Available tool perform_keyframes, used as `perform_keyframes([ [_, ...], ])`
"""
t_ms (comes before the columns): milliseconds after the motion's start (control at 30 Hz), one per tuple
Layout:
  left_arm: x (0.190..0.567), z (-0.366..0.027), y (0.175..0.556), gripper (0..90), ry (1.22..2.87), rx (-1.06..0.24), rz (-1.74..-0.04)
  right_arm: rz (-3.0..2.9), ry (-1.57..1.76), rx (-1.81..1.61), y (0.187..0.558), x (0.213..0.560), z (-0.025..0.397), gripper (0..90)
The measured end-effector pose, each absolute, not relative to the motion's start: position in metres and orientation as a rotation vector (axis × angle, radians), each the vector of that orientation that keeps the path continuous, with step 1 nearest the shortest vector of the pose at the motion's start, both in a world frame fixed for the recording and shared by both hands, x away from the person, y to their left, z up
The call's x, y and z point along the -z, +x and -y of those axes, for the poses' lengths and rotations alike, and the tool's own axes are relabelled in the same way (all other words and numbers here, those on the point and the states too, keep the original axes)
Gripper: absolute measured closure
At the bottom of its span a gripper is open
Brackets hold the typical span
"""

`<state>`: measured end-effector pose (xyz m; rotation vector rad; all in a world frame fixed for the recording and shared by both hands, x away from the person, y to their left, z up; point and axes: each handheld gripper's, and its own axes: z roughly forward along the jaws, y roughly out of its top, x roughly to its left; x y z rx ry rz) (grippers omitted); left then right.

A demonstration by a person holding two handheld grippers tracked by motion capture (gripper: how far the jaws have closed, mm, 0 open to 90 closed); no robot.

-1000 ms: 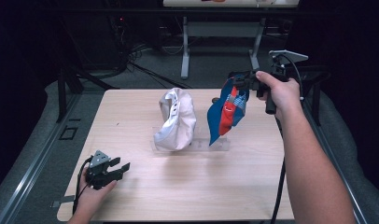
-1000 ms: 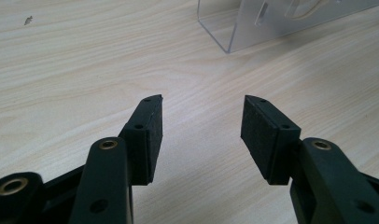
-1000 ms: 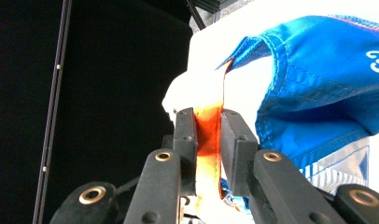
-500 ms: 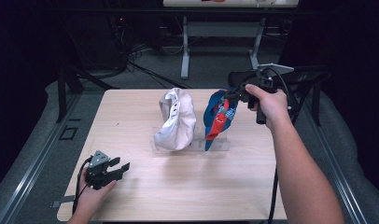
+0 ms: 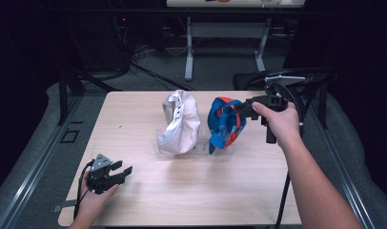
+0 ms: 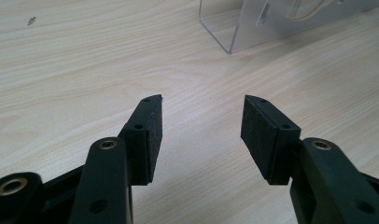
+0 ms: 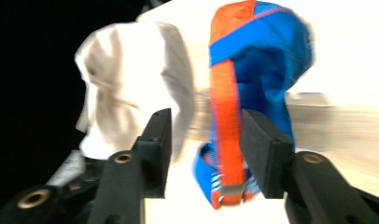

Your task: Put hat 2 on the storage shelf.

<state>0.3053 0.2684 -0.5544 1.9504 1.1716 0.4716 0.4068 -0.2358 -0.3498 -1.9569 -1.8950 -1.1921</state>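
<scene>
High view looks down on the table (image 5: 148, 191); claw views sit close above it.

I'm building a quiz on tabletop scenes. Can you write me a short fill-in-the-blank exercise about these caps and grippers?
1. The right gripper is at the blue and ____ fabric cap.
2. The white fabric cap stands to the ____ of the blue one in the high view.
3. The left gripper hovers over the pale wooden table with its jaws ____.
4. Both caps sit on a clear ____ stand.

Missing words: orange; left; open; plastic

Two caps, one white (image 5: 178, 122), one blue (image 5: 225, 125); two claws.
</scene>
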Motion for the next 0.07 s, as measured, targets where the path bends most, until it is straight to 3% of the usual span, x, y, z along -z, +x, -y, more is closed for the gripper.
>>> perform_keyframes([
  [67, 0.5545, -0.2677, 0.3052, 48.4, 1.948, -0.471, -1.174, 1.961, -1.975, 1.201, 0.3954, 0.3533, 0.2362, 48.5],
])
